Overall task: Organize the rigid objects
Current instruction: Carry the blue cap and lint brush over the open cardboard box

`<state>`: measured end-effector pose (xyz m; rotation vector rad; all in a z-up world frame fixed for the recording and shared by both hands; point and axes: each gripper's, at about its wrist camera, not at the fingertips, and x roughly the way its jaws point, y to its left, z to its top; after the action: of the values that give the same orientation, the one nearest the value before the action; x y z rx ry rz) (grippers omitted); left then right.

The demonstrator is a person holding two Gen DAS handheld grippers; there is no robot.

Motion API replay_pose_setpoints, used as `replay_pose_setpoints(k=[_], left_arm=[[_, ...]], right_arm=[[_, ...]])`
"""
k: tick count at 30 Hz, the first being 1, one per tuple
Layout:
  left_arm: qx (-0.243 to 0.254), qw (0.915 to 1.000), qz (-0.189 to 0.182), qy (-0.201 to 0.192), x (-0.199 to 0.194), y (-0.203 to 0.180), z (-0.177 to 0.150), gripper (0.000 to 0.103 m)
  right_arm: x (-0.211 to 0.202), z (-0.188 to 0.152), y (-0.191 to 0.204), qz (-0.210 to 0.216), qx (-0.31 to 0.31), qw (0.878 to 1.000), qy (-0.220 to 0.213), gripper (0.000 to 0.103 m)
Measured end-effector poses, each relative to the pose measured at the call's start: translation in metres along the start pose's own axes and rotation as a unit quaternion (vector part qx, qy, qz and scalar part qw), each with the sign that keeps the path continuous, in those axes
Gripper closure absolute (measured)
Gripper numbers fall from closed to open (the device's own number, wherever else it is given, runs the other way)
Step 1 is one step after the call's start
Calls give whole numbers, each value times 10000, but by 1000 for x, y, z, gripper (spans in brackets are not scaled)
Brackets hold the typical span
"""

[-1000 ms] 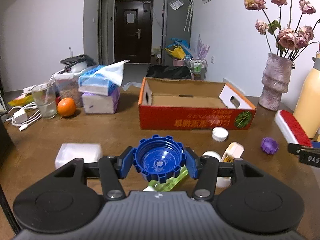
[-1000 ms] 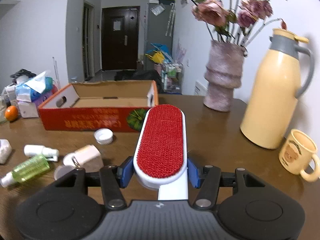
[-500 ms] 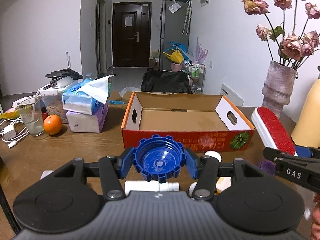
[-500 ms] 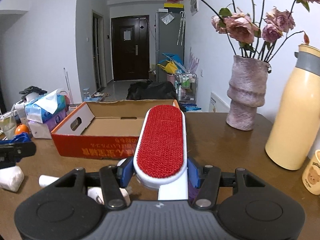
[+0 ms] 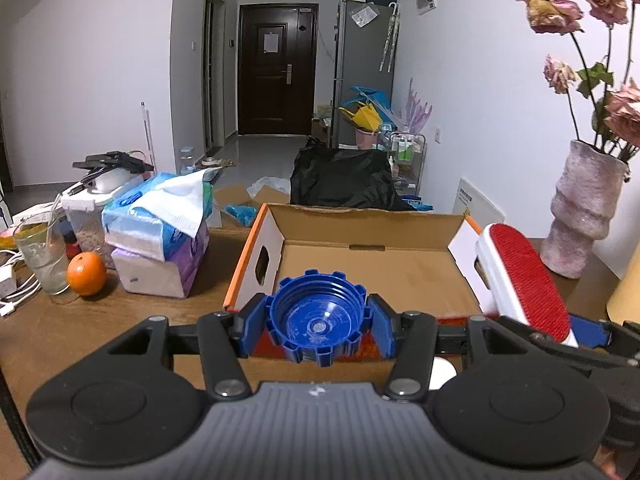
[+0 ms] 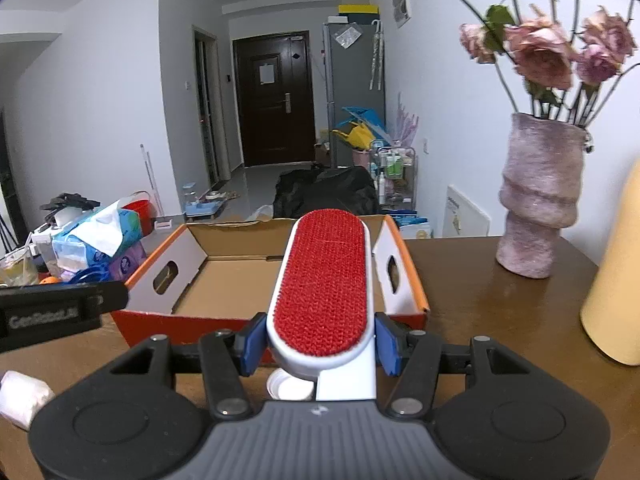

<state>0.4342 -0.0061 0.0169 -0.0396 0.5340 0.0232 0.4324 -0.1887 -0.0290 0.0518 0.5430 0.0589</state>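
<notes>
1. Left gripper (image 5: 318,330) is closed on the blue cap (image 5: 318,318), pads pinching its ribbed rim on both sides, open face toward the camera. Lower centre of the left wrist view, at the near wall of the cardboard box (image 5: 372,258).
2. Right gripper (image 6: 322,344) is clamped across the white body of the lint brush (image 6: 325,284), red pile up, head pointing over the right half of the box (image 6: 240,276). Centre of the right wrist view.
3. Judgement: step in hand is the drop-off of both items into the box. Nothing visible on the box floor, so there's room.
4. Cap: carry it clear past the near wall before opening. Lower it close to the floor first; released from high up it would likely roll or bounce.
5. Brush: it's long and held near one end, so the head will tip down on release. Lay it parallel to the right wall, head touching the floor, then open.
6. Grippers are near each other; left one shows at mid left in the right wrist view. Keep cap left, brush right, or release one at a time.
7. Small white cap (image 6: 290,388) on the worktop (image 6: 480,288), just under the brush handle, lower centre. Vase (image 6: 540,200) upper right, well apart. No need to swing that way.
</notes>
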Motion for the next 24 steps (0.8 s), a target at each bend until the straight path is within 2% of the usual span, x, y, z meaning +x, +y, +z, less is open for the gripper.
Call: replay_pose_setpoints(k=[13, 24], left_arm=[[-13, 9998, 208, 74, 59, -7, 24, 48], [182, 9991, 347, 150, 105, -17, 34, 48]], right_arm=[[58, 27, 2, 179, 54, 9996, 217, 48], [98, 42, -3, 218, 100, 9989, 401, 48]])
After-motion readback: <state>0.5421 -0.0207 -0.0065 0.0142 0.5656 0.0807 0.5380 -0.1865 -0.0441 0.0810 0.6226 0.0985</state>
